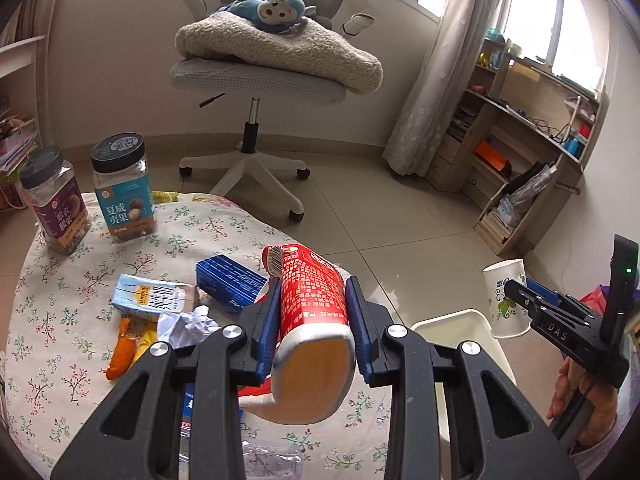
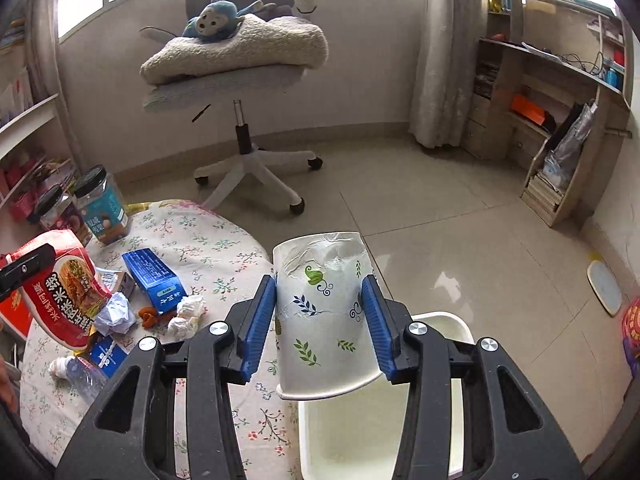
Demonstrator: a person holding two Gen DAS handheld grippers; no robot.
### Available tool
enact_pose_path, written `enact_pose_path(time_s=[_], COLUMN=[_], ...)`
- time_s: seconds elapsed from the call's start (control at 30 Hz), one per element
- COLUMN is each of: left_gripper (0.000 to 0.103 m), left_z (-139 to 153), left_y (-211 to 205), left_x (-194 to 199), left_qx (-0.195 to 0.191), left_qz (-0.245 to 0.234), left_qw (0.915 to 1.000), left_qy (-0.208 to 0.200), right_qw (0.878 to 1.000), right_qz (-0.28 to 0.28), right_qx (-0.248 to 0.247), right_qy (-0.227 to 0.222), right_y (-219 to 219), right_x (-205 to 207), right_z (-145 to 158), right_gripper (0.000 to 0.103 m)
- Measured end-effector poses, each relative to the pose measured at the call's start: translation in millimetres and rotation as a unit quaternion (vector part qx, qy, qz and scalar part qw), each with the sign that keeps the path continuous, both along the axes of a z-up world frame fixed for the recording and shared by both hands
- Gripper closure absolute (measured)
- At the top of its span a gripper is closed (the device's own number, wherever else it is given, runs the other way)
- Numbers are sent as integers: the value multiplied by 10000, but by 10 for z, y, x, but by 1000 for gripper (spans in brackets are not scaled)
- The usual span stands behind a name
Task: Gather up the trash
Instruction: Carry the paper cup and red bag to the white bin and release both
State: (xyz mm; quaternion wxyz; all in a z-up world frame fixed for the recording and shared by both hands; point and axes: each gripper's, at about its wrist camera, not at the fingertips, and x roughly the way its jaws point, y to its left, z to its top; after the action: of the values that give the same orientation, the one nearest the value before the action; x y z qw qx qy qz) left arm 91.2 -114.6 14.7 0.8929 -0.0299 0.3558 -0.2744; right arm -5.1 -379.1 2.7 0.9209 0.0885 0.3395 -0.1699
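Left tool (image 1: 312, 320): I am clenching it on the red noodle cup (image 1: 312, 304), blue pads pressing both sides; the cup is lying tilted at centre frame, raised over the table (image 1: 60, 360), its base facing the camera.
Right tool (image 2: 320, 316): I am gripping the paper cup (image 2: 324, 312) with it, upside down, rim toward the camera, at centre frame.
Bin (image 2: 360, 440): white, sitting in the lower centre of the right view, just beside the table edge; the paper cup is hanging over its near rim.
Trash on the table: a blue box (image 1: 230, 284), a milk carton (image 1: 154, 298), crumpled paper (image 1: 188, 324) and an orange wrapper (image 1: 122, 348) are lying close together at left centre of the left view; a clear bottle (image 2: 76, 372) is lying at lower left of the right view.
Jars (image 1: 122, 188): two dark-lidded ones are standing upright at upper left of the table.
Chair (image 1: 256, 68): standing in the upper centre, carrying a blanket and a blue monkey toy (image 1: 276, 8).
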Motion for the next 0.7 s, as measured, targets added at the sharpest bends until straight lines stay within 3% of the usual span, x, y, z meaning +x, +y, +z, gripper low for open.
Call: enact_pose_path(time_s=[0.2,0.33,0.37,0.43,0.7], left_gripper=[71,71,71,71,71], left_z=[-67,-149,-165,-182,-223], left_y=[-569,-891,-973,-1132,-1657], left_x=[-209,-281,-297,-318,-451], left_qx=[44,-142,-166,-184,-234], left_qz=[-476,-666,-715,-811,-1190], left_qw=[9988,9971,9965,9953,9900], left_qy=[91,352,408,487,723], right_qw=[9981,9941,9926,9887,9742], right_qz=[-524,-916,-993,-1206,-1824], right_qx=[313,543,648,790,1101], right_qy=[-129,-206,-260,-422,-745], right_y=[-393,-598,-658,-776,-1137], right_x=[-240,-395,-439,-555,-837], right_z=[46,63,69,96,128], right_gripper=[60,56,54,39,29])
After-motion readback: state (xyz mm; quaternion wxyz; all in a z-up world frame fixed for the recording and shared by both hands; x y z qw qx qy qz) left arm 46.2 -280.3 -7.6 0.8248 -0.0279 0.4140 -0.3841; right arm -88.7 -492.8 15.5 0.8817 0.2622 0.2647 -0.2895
